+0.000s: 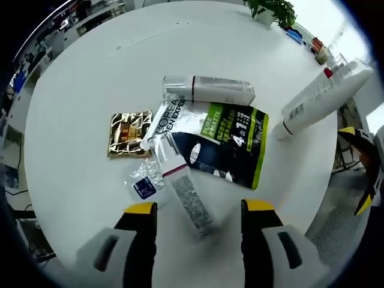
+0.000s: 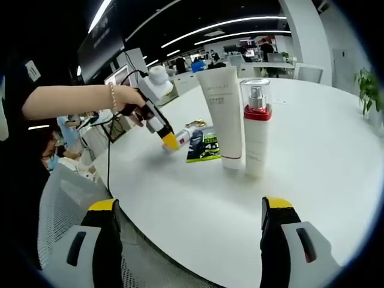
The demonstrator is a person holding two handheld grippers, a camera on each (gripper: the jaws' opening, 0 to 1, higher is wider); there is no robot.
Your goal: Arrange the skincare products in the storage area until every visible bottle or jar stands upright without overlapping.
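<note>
A round white table (image 1: 84,90) carries a loose cluster of skincare items near its middle. In the left gripper view, a gold foil sachet (image 1: 129,132) lies flat beside a dark and green sheet-mask packet (image 1: 231,141), with a small silver sachet (image 1: 143,180) nearer the gripper. A clear-capped bottle (image 1: 207,89) lies on its side beyond the packet. A white tube with a pink band (image 1: 186,189) lies on its side between the spread, empty jaws of the left gripper (image 1: 200,210). Near the table's edge, a white squeeze tube (image 2: 224,117) and a pump bottle with a red collar (image 2: 257,126) stand upright, just beside each other. The right gripper (image 2: 195,207) hovers off the table edge, jaws wide apart and empty, above a grey mesh chair (image 2: 66,198). An open office with desks, ceiling light strips and a potted plant (image 1: 273,11) surrounds the table.
</note>
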